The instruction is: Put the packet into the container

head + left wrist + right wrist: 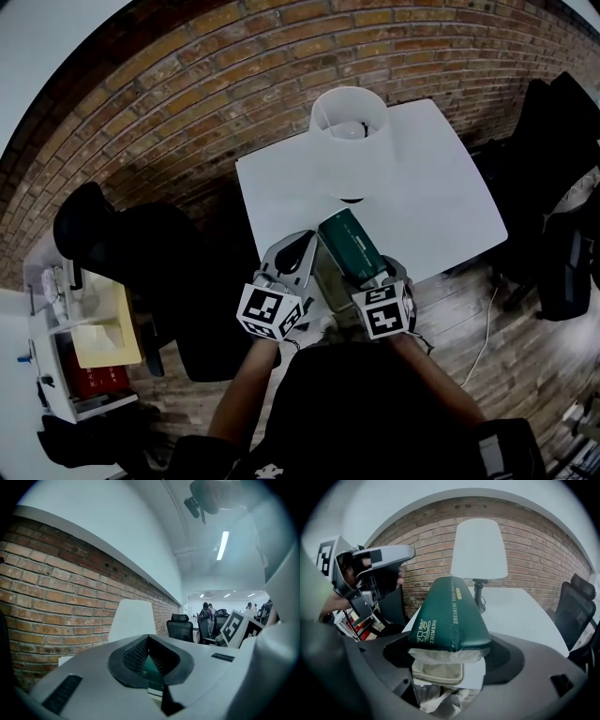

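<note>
My right gripper (368, 272) is shut on a dark green packet (345, 236) and holds it lifted over the near edge of the white table (422, 187). In the right gripper view the packet (450, 616) fills the space between the jaws, its pale end towards the camera. Straight below it stands a clear container (438, 670) with a plastic lining, seen in the head view (328, 283) between the two grippers. My left gripper (302, 246) sits just left of the packet, tips together, holding nothing. Through its jaws (148, 641) a sliver of the green packet (151, 668) shows.
A white shaded lamp (348, 122) stands at the table's far side against a brick wall (187, 84). Black office chairs flank the table at the left (141, 244) and the right (553, 187). A small cart with boxes (84, 347) is at far left.
</note>
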`<state>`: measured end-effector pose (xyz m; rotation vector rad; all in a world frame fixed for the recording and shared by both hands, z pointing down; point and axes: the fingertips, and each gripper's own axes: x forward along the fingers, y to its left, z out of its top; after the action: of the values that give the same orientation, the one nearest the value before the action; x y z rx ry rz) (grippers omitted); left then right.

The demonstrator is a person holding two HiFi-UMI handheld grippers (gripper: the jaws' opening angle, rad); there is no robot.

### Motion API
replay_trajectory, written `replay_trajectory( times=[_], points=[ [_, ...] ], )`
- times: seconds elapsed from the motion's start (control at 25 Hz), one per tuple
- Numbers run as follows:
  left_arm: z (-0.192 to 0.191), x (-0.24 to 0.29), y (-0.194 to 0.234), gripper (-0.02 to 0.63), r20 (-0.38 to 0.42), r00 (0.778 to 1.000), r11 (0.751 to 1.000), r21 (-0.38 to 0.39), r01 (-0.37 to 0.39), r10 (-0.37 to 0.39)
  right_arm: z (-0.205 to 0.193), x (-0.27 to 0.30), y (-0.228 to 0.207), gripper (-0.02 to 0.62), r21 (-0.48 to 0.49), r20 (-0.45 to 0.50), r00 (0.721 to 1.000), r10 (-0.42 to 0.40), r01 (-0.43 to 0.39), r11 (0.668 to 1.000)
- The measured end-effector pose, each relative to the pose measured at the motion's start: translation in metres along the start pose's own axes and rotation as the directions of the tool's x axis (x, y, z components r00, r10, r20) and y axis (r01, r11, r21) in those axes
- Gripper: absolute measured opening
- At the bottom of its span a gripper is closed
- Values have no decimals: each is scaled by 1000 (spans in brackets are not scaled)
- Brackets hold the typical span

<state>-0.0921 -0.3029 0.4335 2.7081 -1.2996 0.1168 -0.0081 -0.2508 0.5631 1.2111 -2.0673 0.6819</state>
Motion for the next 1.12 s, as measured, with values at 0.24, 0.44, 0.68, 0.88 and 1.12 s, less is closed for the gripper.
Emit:
replay_trajectory(
  times=[0.24, 0.44, 0.68, 0.88, 1.12],
  points=[
    [-2, -13, 15, 5, -3, 1000, 999, -8, -31, 31, -8, 13, 23, 410, -35, -41, 999, 21, -22, 999],
    [-7, -19, 20, 5, -7, 999, 999, -18, -36, 36, -14, 19, 29, 410, -35, -55, 998, 8, -10, 999],
    [-12, -23, 23, 5, -17, 999, 999, -27, -30, 30, -25, 25, 35, 410, -39, -92, 995, -27, 23, 999],
    [-15, -27, 25, 5, -30, 999, 999, -30, -26, 25, -31, 32, 35, 410, -21, -109, 993, -51, 49, 999],
    [-18, -35, 29, 5, -41, 999, 999, -30, -26, 25, -41, 43, 39, 410, -19, -131, 989, -69, 67, 998]
  ],
)
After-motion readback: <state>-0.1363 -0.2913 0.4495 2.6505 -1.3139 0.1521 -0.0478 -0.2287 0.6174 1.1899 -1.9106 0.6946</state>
